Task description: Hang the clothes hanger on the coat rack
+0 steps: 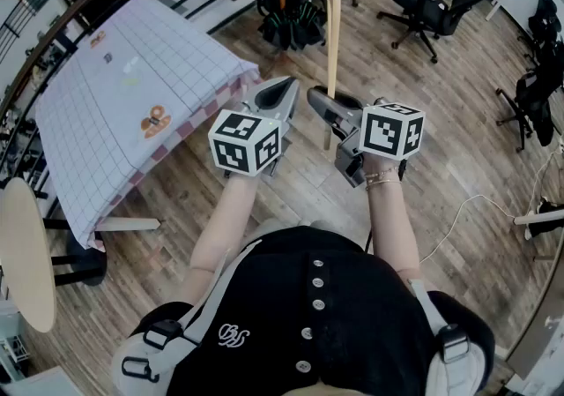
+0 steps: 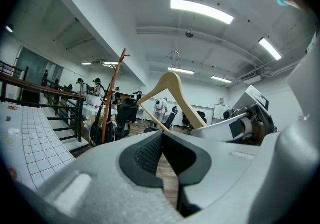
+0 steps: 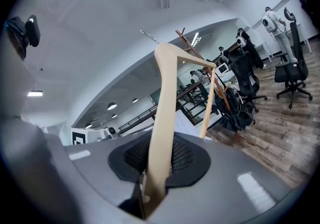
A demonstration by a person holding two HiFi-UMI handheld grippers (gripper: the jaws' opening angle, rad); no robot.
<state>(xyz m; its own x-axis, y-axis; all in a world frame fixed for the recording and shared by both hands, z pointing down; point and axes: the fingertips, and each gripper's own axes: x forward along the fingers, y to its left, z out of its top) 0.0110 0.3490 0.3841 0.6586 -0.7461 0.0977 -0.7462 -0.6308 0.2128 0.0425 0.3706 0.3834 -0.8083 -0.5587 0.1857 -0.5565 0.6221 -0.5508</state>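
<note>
- The right gripper [image 3: 160, 154] has its jaws clamped on one sloping arm of the wooden clothes hanger [image 3: 168, 93]. The arm runs up between the dark ribbed pads.
- The hanger stands roughly upright above that gripper. Its peak is on top, with the thin metal hook [image 2: 174, 58] above it and the lower bar [image 3: 208, 103] slanting off to one side.
- The left gripper [image 2: 161, 136] holds nothing. Its jaw tips meet, and wood floor [image 1: 476, 165] shows through the slit nearer the camera.
- In the head view, both grippers are held out level in front of the person, close together, with the right one slightly farther forward.
- The coat rack [image 2: 113, 93], a brown pole with angled pegs, stands beyond the hanger and apart from it. Dark umbrellas [image 1: 284, 28] are clustered at its foot.
- A table with a grid-pattern cloth [image 1: 132, 77] is to the left, and office chairs [image 1: 429, 2] are to the right.
</note>
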